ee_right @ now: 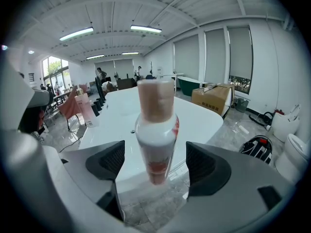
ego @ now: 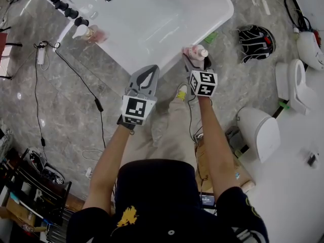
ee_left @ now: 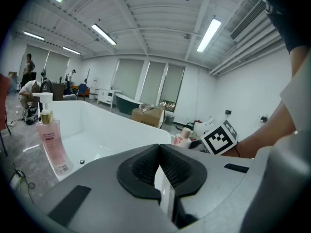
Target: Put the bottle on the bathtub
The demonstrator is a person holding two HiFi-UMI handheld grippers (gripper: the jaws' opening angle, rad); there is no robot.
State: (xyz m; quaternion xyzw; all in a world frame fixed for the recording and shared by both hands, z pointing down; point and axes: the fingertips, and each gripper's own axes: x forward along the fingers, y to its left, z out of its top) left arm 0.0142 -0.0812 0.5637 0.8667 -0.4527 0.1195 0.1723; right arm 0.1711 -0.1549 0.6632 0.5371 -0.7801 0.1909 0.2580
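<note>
A white bottle (ego: 197,52) with a pink label and beige cap stands upright at the near corner rim of the white bathtub (ego: 223,6). My right gripper (ego: 197,61) is open around it. In the right gripper view the bottle (ee_right: 154,130) sits between the two pads (ee_right: 108,163) with a gap on each side. My left gripper (ego: 147,76) hangs over the floor just short of the tub, to the left of the bottle. It is shut and empty, with its pads (ee_left: 143,166) meeting at the tip. The left gripper view shows the bottle (ee_left: 183,137) off to the right.
A pink bottle (ego: 97,34) and a white pump bottle (ego: 81,31) stand on the tub's left rim beside a black faucet (ego: 61,4). A black cable (ego: 76,80) crosses the grey floor. A helmet (ego: 255,40) and toilets (ego: 260,130) lie to the right.
</note>
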